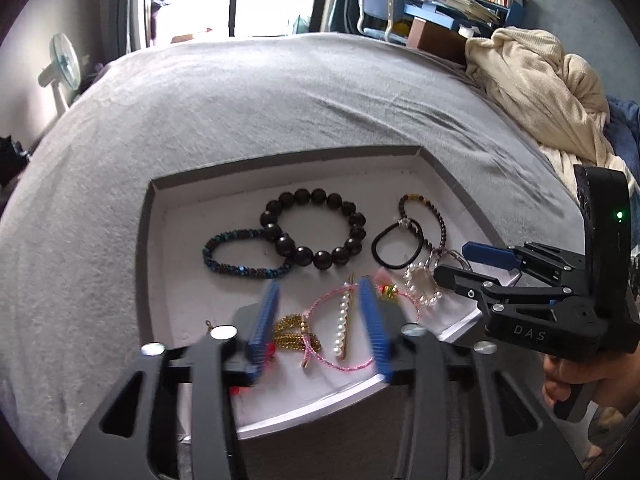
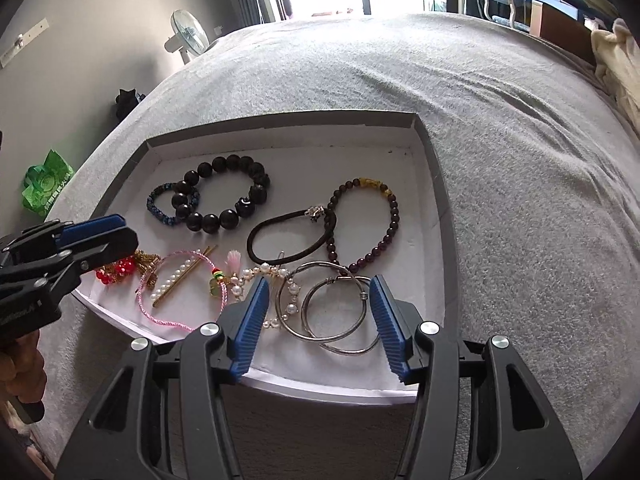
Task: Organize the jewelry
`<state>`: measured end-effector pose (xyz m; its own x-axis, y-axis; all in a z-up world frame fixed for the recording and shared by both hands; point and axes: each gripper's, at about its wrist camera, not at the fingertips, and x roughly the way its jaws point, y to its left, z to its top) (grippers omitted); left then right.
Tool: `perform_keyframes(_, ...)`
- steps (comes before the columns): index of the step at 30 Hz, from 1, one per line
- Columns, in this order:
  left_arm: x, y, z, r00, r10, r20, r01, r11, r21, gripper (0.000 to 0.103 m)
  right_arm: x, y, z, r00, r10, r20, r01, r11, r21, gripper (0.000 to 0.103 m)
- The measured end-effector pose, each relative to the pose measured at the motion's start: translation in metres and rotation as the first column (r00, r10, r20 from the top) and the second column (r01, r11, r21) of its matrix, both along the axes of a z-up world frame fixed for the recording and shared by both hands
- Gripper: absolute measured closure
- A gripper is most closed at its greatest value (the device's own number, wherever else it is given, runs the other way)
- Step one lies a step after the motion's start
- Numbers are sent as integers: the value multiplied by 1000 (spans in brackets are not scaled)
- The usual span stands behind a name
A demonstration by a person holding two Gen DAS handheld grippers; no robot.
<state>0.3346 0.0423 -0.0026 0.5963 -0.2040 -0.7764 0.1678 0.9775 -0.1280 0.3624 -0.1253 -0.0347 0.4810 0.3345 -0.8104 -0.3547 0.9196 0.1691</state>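
Jewelry, one lot, lying in a shallow white tray [image 2: 432,184] on the grey bed [image 2: 500,120]:
- black bead bracelet [image 1: 314,228], far left part, overlapping a blue bead bracelet [image 1: 244,254]
- dark red bead bracelet [image 2: 364,224] with gold beads, far right, crossing a black hair tie [image 2: 292,236]
- pearl hair pin [image 1: 343,322] inside a pink cord bracelet [image 1: 340,328], near edge, between the pads of my left tongs [image 1: 320,324]; those tongs stand half open, gripping nothing
- gold chain [image 1: 294,332] just left of the pin
- two silver bangles [image 2: 332,308] and a pearl bracelet [image 2: 280,296], near right corner, between the pads of my right tongs [image 2: 320,320], half open, holding nothing
- red beads [image 2: 116,270] at the near left edge
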Motion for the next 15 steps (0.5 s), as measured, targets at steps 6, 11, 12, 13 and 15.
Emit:
perform_keyframes(6, -10, -7, 12, 998, 4, 69, -9, 998, 68, 24, -4, -4, 11, 1000, -1, 20, 0, 1000, 16, 49)
perform_keyframes(11, -21, -10, 17, 996, 7, 94, -16, 995, 94, 13, -13, -10, 27, 998, 0, 59, -2, 999, 37, 38)
perform_keyframes(12, -23, -10, 18, 995, 9, 96, -19, 995, 97, 12, -15, -11, 29, 998, 1, 65, -3, 999, 38, 35)
perform_keyframes(13, -26, -10, 18, 995, 13, 97, -23, 995, 101, 11, -18, -12, 31, 997, 2, 71, -5, 999, 37, 33)
perform_keyframes(15, -31, -8, 19, 995, 23, 97, -33, 994, 105, 10, -24, -14, 32, 997, 7, 80, -10, 999, 33, 31)
